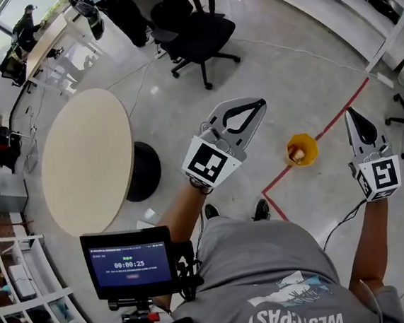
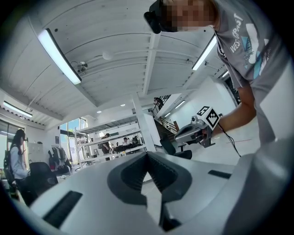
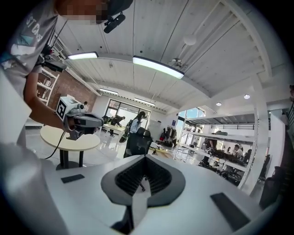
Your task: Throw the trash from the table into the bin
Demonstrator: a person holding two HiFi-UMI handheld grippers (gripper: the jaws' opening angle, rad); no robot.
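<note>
Fingers point(image 2: 131, 176) of left gripper point(image 1: 257, 106) together, tips touching, nothing between. Fingers point(image 3: 131, 178) of right gripper point(image 1: 352, 114) likewise pressed shut, gripping nothing. Both held above the floor point(image 1: 300, 70), well apart: left near the middle of the head view, right toward its right edge. Trash point(image 1: 297, 156): a pale scrap lying inside the yellow bin point(image 1: 309, 142). Bin upright on the floor, just beside a bend of the red line point(image 1: 339, 114), between the two grippers. Round table point(image 1: 88, 161) off to the left, well apart from the bin. Black chair point(image 1: 200, 29) beyond.
</note>
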